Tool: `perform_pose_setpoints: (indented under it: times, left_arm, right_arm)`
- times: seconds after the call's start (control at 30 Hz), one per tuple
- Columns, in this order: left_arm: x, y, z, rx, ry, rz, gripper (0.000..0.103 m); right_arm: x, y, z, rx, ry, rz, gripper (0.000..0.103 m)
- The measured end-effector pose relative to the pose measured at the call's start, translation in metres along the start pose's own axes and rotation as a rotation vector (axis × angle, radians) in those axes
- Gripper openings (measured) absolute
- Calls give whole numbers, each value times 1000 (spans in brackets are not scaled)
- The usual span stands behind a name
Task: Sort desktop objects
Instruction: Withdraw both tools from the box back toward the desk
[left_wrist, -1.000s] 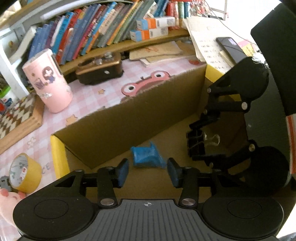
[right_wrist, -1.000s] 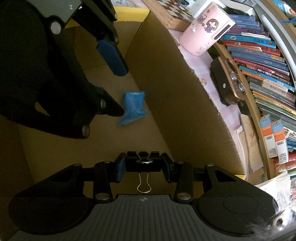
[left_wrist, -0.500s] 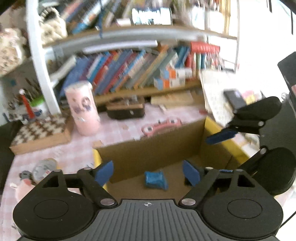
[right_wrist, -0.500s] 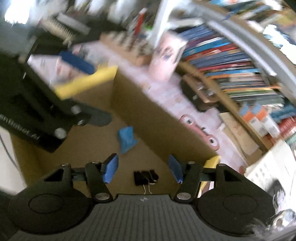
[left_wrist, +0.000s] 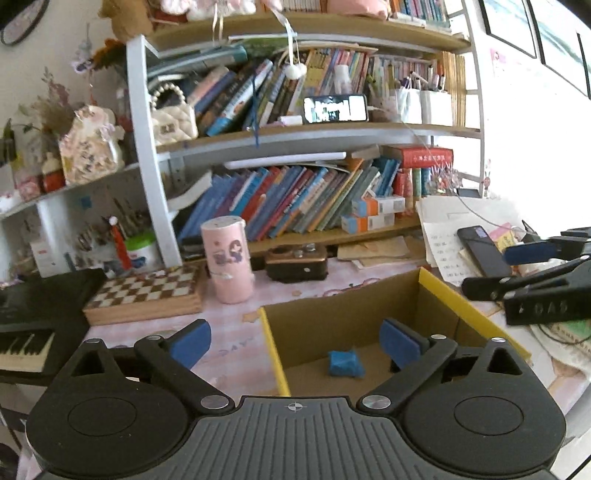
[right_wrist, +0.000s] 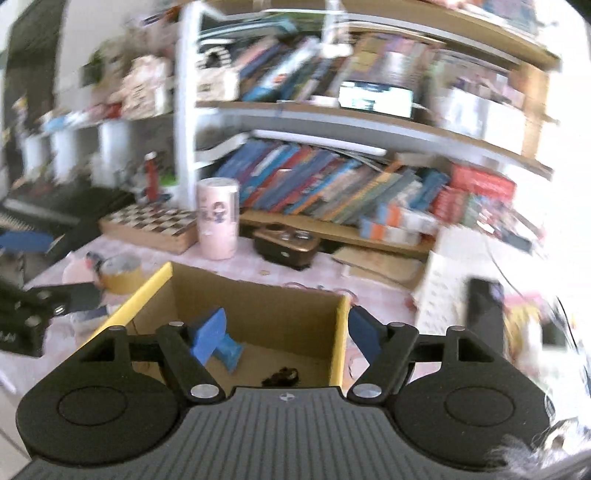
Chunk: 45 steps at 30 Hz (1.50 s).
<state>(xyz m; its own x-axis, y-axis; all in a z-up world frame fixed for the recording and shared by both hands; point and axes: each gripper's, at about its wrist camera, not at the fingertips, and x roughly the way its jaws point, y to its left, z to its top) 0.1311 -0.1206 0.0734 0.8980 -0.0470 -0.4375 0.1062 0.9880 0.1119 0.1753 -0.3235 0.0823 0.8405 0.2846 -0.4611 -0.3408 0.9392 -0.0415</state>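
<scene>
Counts: 1 box on the desk. Inside it 1 blue wad and 1 dark clip bundle, too blurred to count the clips. On the desk: 1 pink tin, 1 chessboard, 1 tape roll, 1 brown case, 1 phone. 2 orange-white cartons at the shelf edge. 2 grippers: left, right, both empty, jaws opening.

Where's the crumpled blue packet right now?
In the left wrist view the crumpled blue packet lies on the floor of the open cardboard box, near its back wall, touching neither gripper.
</scene>
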Motion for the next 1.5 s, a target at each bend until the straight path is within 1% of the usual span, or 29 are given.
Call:
perform_pose_setpoints:
  times: [0.13, 0.23, 0.33, 0.4, 0.63, 0.83, 1.03, 1.13, 1.2, 1.3, 1.5]
  left_arm:
    - [-17, 8, -16, -23, -7, 10, 101]
    - [-27, 17, -28, -68, -2, 7, 101]
    - [-31, 27, -41, -101, 13, 2, 101]
    - [-33, 33, -50, -113, 37, 6, 101]
    - [-48, 57, -79, -160, 85, 19, 101]
    - [-63, 68, -102, -125, 136, 24, 101]
    - [-75, 81, -117, -99, 167, 3, 101]
    - [-81, 90, -124, -87, 164, 27, 101]
    - [-85, 98, -128, -99, 167, 40, 101]
    - [-92, 110, -135, -124, 177, 48, 101]
    - [-106, 125, -151, -135, 210, 53, 101]
  right_arm:
    - [-20, 7, -20, 106, 5, -99, 72]
    - [-28, 15, -34, 142, 30, -144, 72]
    - [-36, 28, -47, 157, 62, -171, 72]
    - [-41, 37, -56, 174, 79, -192, 72]
    - [-57, 69, -84, 247, 135, -216, 72]
    - [-65, 100, -99, 256, 172, -215, 72]
    - [-66, 129, -109, 234, 202, -199, 72]
    - [-66, 142, -111, 208, 202, -198, 72]
    - [-65, 152, -112, 195, 203, -192, 72]
    - [-65, 167, -115, 191, 212, -167, 72]
    - [-64, 202, -126, 177, 260, -90, 72]
